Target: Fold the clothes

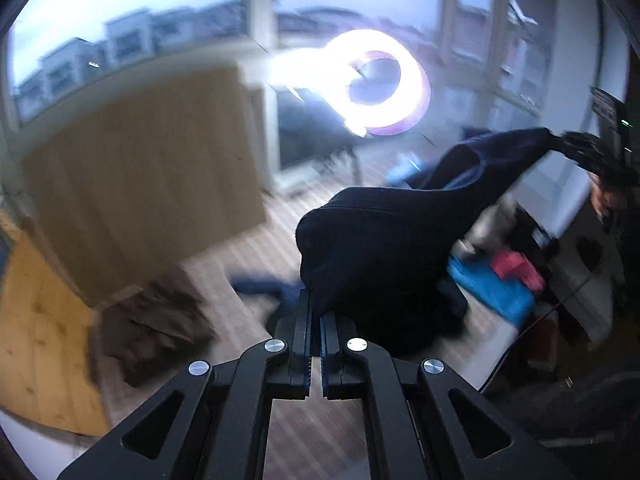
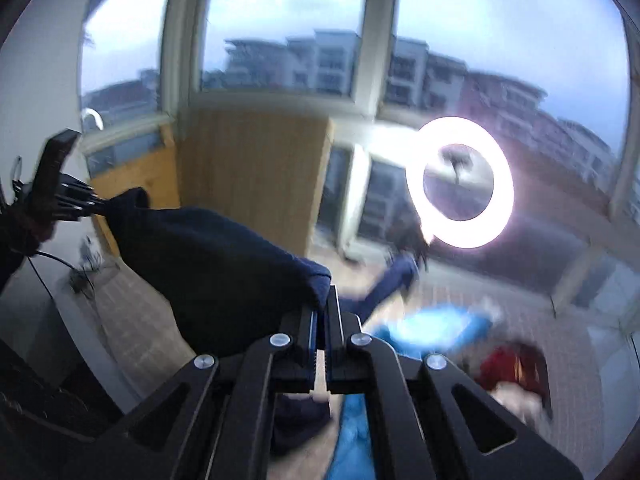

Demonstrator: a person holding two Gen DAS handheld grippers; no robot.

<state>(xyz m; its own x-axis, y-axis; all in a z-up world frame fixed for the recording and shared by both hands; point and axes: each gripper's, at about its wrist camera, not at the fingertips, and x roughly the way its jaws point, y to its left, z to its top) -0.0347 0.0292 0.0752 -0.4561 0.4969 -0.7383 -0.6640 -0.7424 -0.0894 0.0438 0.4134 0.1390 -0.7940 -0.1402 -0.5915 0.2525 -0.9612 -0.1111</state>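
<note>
Left gripper [image 1: 316, 312]: jaws closed, pinching one end of a dark navy garment [image 1: 380, 232]. Right gripper [image 2: 326, 304]: jaws closed too, gripping the other end of the same garment [image 2: 216, 264]. Garment lifted in the air between the two grippers, stretched a little and sagging in the middle, well above the wooden floor [image 1: 320, 432]. In the left wrist view, right gripper [image 1: 580, 152] seen far at the upper right, at the thin end of the garment. In the right wrist view, left gripper [image 2: 76, 200] seen at the left, at the far end of the garment.

Below the garment, on the floor: a brown cloth [image 1: 156, 328], a blue cloth [image 1: 492, 288], a red cloth [image 1: 516, 268]. Behind the garment: a bright ring light [image 2: 460, 188], a wooden board [image 1: 140, 176], large windows [image 2: 280, 20]. Both views blurred.
</note>
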